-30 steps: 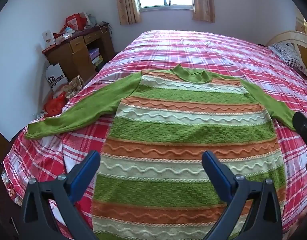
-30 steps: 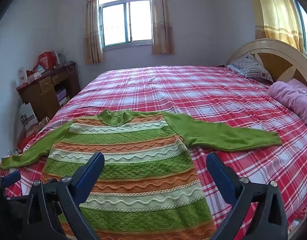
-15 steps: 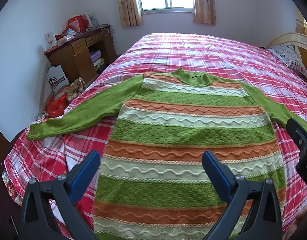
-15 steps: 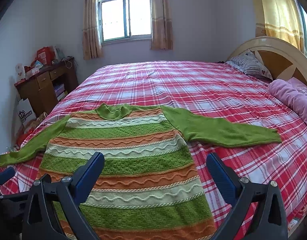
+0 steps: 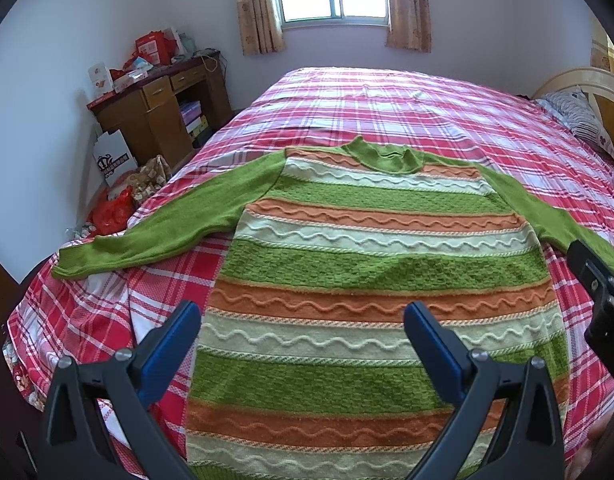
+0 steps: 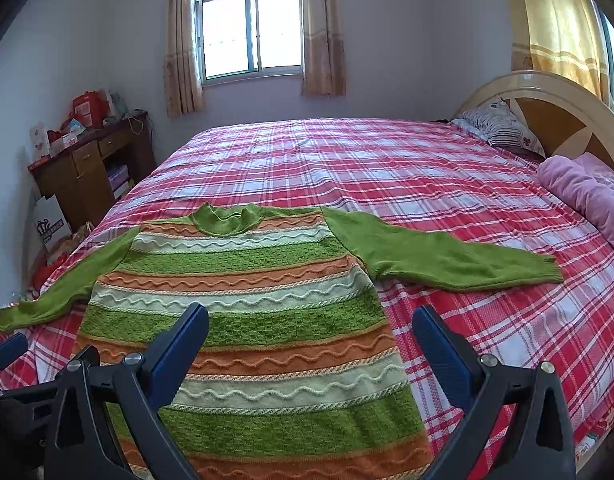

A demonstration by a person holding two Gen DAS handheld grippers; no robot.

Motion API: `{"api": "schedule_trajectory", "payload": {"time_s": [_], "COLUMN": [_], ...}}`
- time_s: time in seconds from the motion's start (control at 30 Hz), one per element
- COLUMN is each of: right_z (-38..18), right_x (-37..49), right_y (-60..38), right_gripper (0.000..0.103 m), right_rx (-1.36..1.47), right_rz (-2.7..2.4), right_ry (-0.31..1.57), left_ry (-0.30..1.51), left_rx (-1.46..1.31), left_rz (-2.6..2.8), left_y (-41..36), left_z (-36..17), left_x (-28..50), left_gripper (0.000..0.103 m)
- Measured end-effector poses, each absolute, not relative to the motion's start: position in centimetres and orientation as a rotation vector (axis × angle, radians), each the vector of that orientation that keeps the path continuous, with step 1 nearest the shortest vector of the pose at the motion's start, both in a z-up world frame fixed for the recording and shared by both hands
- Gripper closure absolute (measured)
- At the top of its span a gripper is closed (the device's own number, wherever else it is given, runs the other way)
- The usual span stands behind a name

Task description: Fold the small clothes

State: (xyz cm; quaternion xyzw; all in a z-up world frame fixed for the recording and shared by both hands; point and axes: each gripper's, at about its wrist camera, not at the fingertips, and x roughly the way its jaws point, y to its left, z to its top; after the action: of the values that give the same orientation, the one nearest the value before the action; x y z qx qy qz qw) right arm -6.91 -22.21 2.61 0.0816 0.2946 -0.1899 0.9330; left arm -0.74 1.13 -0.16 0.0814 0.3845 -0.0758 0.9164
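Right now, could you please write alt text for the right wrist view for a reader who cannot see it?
A striped green, orange and cream sweater lies flat, sleeves spread, on a red plaid bed. The open right gripper hovers above its lower half, holding nothing. A window, wooden desk and pink blanket sit behind.

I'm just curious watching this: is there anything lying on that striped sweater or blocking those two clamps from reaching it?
Nothing visible. The sweater lies flat and bare on the bed; both the left gripper and right gripper hover over it, jaws open.
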Motion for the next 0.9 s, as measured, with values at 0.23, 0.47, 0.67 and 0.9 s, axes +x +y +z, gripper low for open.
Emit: {"api": "schedule_trajectory", "payload": {"time_s": [0.23,0.47,0.67,0.9], "right_z": [2.5,2.4,2.2,1.6], "right_x": [-6.8,-6.7,-6.6,-6.1], "right_y": [-22.2,-22.2,-22.2,-23.2], "right_gripper": [0.001,0.001,0.001,0.001], "right_rx": [0.173,0.174,0.169,0.177], "right_rz": [-0.386,-0.385,-0.387,-0.412], "right_ry": [0.61,0.613,0.619,0.643], "left_ry": [0.794,0.793,0.795,0.797], "left_rx": [0.167,0.167,0.166,0.16], "left_rz": [-0.158,-0.159,-0.16,-0.162], "left_y": [1.0,1.1,1.1,0.9], "left_z": [-0.2,-0.2,-0.2,-0.5], "left_x": [-0.8,-0.8,-0.8,-0.7], "left_gripper": [0.0,0.0,0.0,0.0]}}
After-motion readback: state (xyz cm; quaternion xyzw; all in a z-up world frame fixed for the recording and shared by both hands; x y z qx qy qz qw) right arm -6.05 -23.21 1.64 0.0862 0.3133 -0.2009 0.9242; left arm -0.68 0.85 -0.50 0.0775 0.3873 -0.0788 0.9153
